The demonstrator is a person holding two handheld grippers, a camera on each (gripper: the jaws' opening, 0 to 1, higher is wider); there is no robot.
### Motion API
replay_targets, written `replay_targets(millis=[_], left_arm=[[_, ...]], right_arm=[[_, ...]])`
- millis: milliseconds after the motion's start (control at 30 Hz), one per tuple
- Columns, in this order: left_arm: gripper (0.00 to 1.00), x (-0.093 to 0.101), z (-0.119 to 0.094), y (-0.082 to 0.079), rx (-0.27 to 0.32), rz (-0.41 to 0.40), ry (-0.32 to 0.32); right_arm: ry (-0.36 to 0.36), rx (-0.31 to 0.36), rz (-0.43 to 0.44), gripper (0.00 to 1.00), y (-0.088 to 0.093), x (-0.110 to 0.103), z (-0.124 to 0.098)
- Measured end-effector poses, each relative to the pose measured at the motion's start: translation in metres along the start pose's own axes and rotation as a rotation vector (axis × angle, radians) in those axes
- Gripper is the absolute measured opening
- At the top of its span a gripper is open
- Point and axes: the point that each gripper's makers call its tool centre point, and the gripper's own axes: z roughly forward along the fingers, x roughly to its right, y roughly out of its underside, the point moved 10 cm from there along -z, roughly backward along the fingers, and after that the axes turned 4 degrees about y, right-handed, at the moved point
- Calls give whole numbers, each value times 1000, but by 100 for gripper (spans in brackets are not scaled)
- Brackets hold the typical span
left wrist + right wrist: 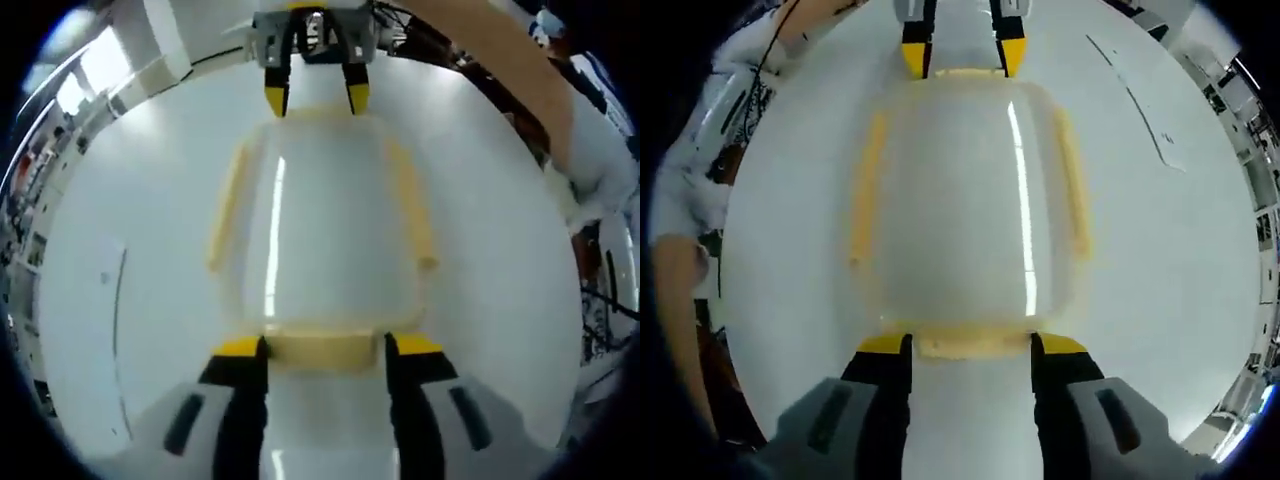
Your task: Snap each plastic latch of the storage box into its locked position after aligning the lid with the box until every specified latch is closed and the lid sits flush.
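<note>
A broad white bench (pixel 130 200) carries everything here, its glossy top catching a bright streak of light, and a thin dark line with a small mark runs across it to one side in both the left gripper view and the right gripper view (pixel 1200 160). Beyond the bench edge the room shows as pale walls and shelving, blurred by the lens, and a person in a white sleeve (pixel 600 170) stands at the bench's side. In the middle of the bench sits the storage box (pixel 325 225), a translucent, milky container whose lid (pixel 960 200) lies over the top; whether it sits fully flush cannot be told, and the contents are too clouded to make out. Yellow latches run along its sides: two long latches (pixel 228 210) on the long sides and a short end latch (pixel 325 350) at each end. The left gripper (pixel 325 352) has its yellow-tipped jaws spread apart, one either side of the near end latch and just beside it, grasping nothing. The right gripper (pixel 970 348) stands at the opposite end of the box, jaws likewise released and straddling that end latch (pixel 970 345). Each gripper appears at the far end of the box in the other's view, its yellow tips pointing down at the box rim.
</note>
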Motion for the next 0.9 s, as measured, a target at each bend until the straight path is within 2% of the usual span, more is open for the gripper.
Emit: replay_targets(millis=[133, 200, 367, 433, 467, 500, 633, 900], left_arm=[[47, 0, 1, -1, -10, 2, 3], [47, -1, 1, 0, -7, 5, 4], [44, -1, 2, 3, 20, 18, 11], [43, -2, 2, 4, 29, 22, 13], [40, -2, 2, 4, 37, 23, 13], [40, -2, 3, 4, 33, 17, 28], [40, -5, 4, 4, 39, 23, 19], [39, -10, 5, 5, 34, 23, 19]], right_arm=[[1, 19, -3, 48, 2, -1, 0], [0, 32, 0, 41, 3, -2, -1], [3, 48, 15, 40, 2, -4, -1], [4, 34, 21, 40, 0, -3, -1], [3, 28, 21, 40, 0, -3, -1], [3, 15, 16, 40, -2, -4, -1], [3, -13, 15, 40, -5, -4, -1], [6, -25, 21, 40, -4, -1, -1]])
